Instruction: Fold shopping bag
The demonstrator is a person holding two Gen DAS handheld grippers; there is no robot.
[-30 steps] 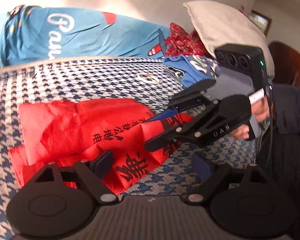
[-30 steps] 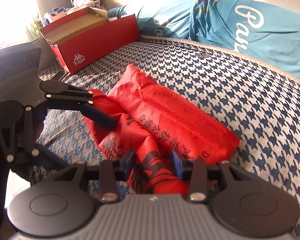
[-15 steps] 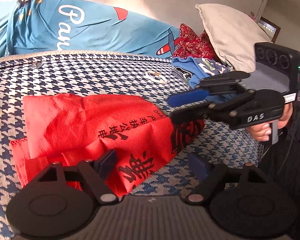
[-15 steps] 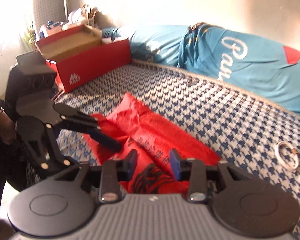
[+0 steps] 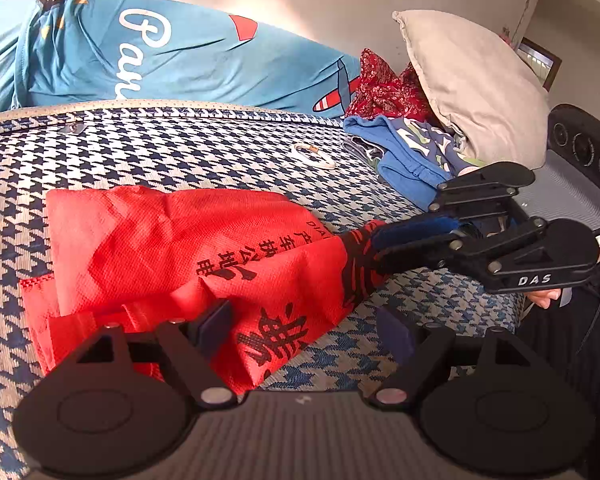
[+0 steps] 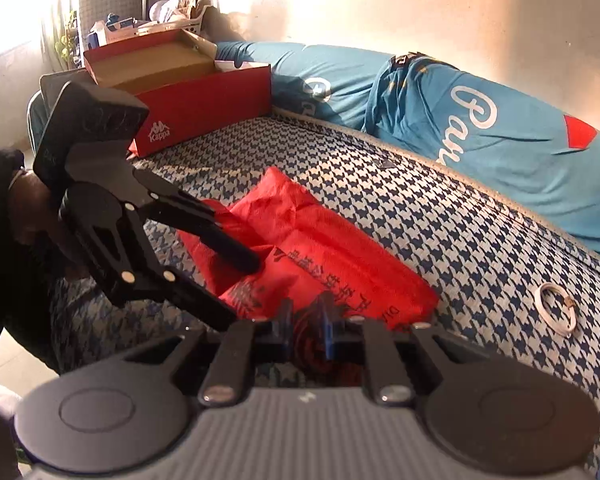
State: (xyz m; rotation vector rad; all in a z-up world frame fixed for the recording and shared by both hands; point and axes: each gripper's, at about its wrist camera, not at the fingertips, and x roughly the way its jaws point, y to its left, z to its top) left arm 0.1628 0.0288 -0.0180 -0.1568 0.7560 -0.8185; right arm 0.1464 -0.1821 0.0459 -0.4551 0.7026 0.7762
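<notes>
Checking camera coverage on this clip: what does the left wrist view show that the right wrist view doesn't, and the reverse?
Left wrist only: a beige pillow and blue clothes at the bed's far end.
Right wrist only: a red shoebox.
Both: the red bag on the checked mattress, the white ring, the teal shirt, the right gripper closing on a bag corner, and the left gripper open.

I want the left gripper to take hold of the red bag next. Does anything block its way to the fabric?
Nothing visible does. The left gripper hangs open right over the red bag. The right gripper, jaws closing, pinches the bag's far corner, off to the side.
</notes>
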